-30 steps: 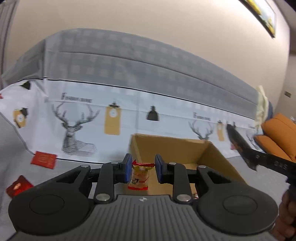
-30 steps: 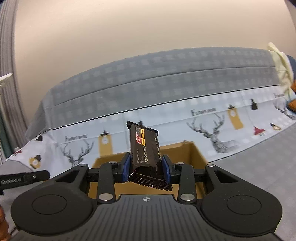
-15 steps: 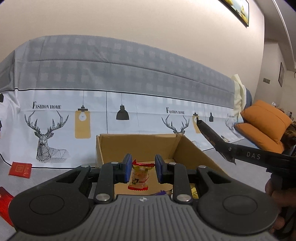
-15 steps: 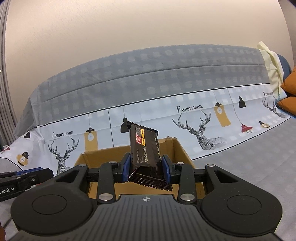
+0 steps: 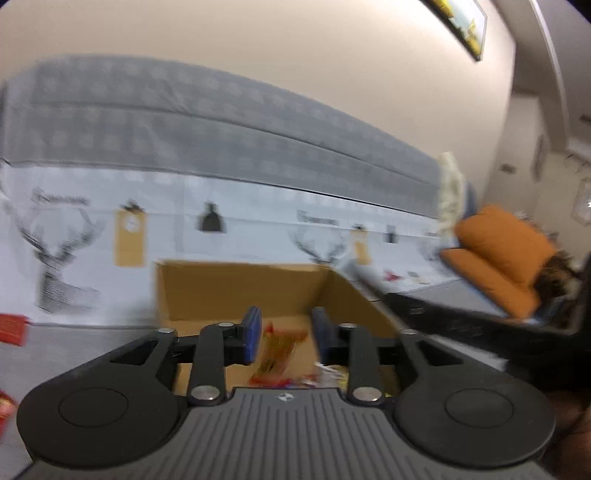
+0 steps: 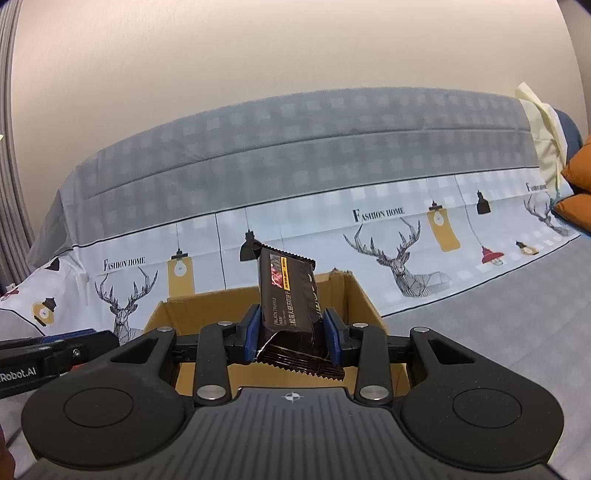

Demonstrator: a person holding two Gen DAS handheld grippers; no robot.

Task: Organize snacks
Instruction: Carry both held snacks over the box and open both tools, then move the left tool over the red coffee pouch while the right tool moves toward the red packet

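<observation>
My left gripper [image 5: 284,339] has its blue pads apart; a red-and-yellow snack [image 5: 279,349] shows blurred in the gap, tilted, and I cannot tell whether a pad touches it. It sits over the open box [image 5: 236,291], where more wrappers lie on the floor of the box. The left view is smeared by motion.

My right gripper [image 6: 291,334] is clamped on a black bar [image 6: 288,291], held upright, its crimped lower end below the pads, above the same box [image 6: 207,306].

Surface: grey fabric [image 6: 498,325], with the box resting on it. Behind it hangs a sheet [image 6: 369,229] printed with deer, lamps and "Fashion Home", its upper band grey check. A beige wall [image 6: 295,55] rises above. Red packets [image 5: 11,328] lie on the fabric at far left in the left view. Orange cushions [image 5: 506,254] sit to the right, and a framed picture [image 5: 461,26] hangs high on the wall.
</observation>
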